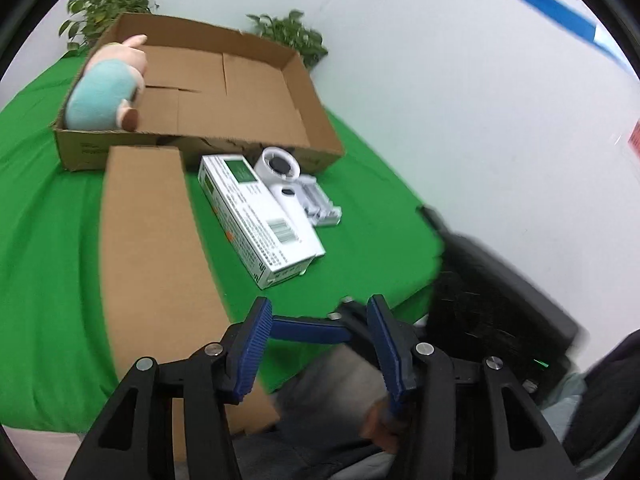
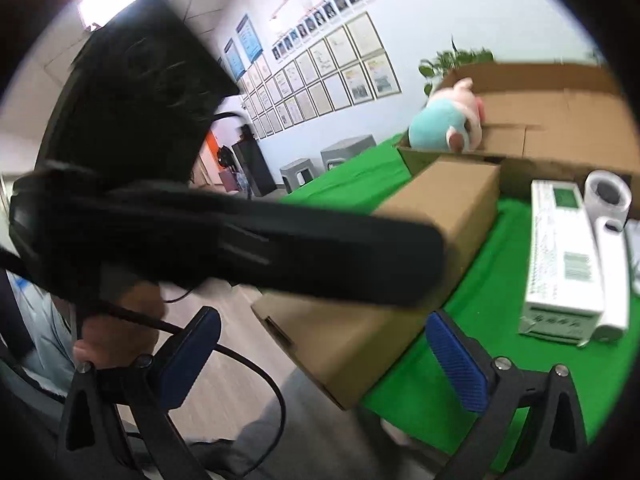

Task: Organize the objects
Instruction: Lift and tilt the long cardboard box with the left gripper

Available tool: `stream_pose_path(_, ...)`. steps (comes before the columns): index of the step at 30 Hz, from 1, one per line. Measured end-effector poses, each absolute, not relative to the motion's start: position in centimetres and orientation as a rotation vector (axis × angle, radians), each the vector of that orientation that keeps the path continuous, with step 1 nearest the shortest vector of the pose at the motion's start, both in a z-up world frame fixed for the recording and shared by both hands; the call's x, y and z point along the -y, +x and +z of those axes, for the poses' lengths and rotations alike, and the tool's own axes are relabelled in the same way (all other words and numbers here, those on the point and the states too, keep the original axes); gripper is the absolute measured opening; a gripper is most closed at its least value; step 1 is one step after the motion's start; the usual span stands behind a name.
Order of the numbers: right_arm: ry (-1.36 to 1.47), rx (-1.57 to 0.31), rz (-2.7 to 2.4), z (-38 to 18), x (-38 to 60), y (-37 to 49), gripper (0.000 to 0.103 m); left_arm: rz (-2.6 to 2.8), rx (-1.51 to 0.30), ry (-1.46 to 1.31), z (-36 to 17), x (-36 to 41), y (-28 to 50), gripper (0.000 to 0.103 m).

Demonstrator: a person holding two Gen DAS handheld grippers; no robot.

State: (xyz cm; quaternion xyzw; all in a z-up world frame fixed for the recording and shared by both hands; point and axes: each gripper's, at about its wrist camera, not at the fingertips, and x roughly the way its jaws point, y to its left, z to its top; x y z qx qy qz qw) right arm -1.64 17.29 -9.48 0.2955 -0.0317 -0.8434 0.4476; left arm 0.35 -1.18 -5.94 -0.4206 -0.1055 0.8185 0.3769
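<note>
Left gripper point(image 1: 320, 344) half-open, empty; right gripper point(image 2: 324, 356) wide, empty. White printed carton point(image 1: 260, 216): rigid, light; grip across narrow sides.

Honestly, we can't read a single word here. The white carton point(image 1: 260, 216) on the desk point(image 1: 360, 208) has a green panel, a barcode and rows of tiny print on top, all too blurred to make out. The open cardboard box point(image 1: 192, 84) shows a couple of lines of dark print low on its front wall, smeared too. In the right wrist view we see framed sheets point(image 2: 320, 76) and blue posters point(image 2: 248, 38) on the wall, but they're way too small to read.
</note>
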Motion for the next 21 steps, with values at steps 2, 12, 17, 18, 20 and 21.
stream_pose_path(2, 0.739, 0.049, -2.128, -9.3, -17.9, -1.5, 0.102, 2.090, 0.269, -1.087, -6.0, 0.7, 0.3, 0.047)
stream_pose_path(12, 0.702, -0.063, -2.245, -7.8, -18.3, -1.5, 0.102, 2.406, 0.444, -1.018, -4.9, 8.7, -1.0, 0.077)
stream_pose_path(17, 0.677, -0.264, -2.263, -7.9, -14.9, -1.0, 0.102, 2.344, 0.633, -1.182, -8.7, 11.8, -1.7, 0.077)
stream_pose_path(18, 0.682, -0.297, -2.258, -8.0, -14.3, -1.0, 0.102, 2.321, 0.661, -1.208, -9.4, 11.9, -1.8, 0.076)
stream_pose_path(20, 0.685, -0.370, -2.254, -8.3, -13.3, -0.2, 0.102, 2.225, 0.743, -1.241, -11.3, 12.2, -1.7, 0.075)
stream_pose_path(21, 0.689, -0.401, -2.249, -8.5, -12.8, 0.0, 0.102, 2.201, 0.762, -1.241, -11.6, 12.3, -1.7, 0.075)
